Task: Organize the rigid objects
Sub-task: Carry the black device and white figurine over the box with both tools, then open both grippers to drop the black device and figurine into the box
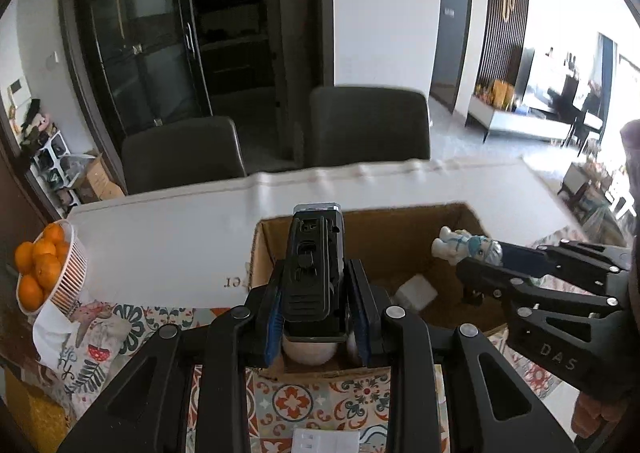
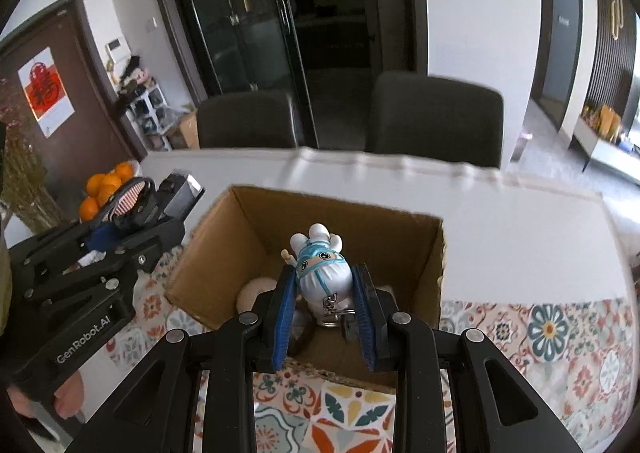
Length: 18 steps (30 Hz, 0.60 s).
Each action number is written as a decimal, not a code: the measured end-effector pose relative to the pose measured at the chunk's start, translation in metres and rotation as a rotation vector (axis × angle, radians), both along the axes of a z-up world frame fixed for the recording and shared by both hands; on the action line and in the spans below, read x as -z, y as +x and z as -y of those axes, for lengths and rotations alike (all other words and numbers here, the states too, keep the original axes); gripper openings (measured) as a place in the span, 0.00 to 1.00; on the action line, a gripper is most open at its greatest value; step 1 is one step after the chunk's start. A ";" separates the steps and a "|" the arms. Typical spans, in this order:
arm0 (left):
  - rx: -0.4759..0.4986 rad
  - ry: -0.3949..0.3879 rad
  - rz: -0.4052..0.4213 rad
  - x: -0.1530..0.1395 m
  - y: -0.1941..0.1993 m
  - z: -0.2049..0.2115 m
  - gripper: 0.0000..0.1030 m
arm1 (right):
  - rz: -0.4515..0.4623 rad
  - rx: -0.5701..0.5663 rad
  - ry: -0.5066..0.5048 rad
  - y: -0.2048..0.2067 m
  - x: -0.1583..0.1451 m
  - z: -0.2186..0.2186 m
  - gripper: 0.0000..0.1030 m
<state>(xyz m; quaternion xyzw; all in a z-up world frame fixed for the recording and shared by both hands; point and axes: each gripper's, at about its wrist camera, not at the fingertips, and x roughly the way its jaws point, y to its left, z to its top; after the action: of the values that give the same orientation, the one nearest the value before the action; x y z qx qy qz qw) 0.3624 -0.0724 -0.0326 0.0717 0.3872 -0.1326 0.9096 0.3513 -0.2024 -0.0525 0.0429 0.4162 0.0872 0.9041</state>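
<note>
My left gripper [image 1: 316,305] is shut on a black boxy device [image 1: 314,265] with a silver far end, held over the near left side of an open cardboard box [image 1: 404,237]. In the right wrist view my right gripper [image 2: 324,293] is shut on a white and blue figurine [image 2: 322,269] with a metal keyring hanging beneath it, above the middle of the cardboard box [image 2: 256,229]. The figurine [image 1: 468,247] and right gripper [image 1: 480,265] also show at the right of the left wrist view. The left gripper [image 2: 160,205] with the black device [image 2: 180,193] appears at the left of the right view.
Inside the box lie a white block [image 1: 416,291] and a round pale object [image 1: 310,351]. A white basket of oranges [image 1: 44,265] stands at the table's left. The table has a patterned cloth [image 2: 540,337] and a white surface [image 1: 168,237]. Two dark chairs [image 1: 368,125] stand behind it.
</note>
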 end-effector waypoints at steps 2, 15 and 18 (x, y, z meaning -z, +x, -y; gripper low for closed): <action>0.007 0.014 -0.023 0.009 0.006 0.004 0.28 | -0.026 0.003 -0.006 0.005 0.010 0.002 0.28; 0.032 0.052 -0.212 0.062 0.029 0.020 0.28 | -0.123 0.020 -0.075 0.017 0.049 0.005 0.28; 0.025 0.061 -0.210 0.064 0.029 0.020 0.29 | -0.136 0.014 -0.074 0.017 0.055 0.004 0.28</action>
<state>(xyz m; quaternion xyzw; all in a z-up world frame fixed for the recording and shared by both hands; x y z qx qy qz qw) 0.3913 -0.0926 -0.0965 0.0899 0.4833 -0.1391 0.8597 0.3684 -0.2068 -0.1071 0.0183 0.4791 0.0622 0.8754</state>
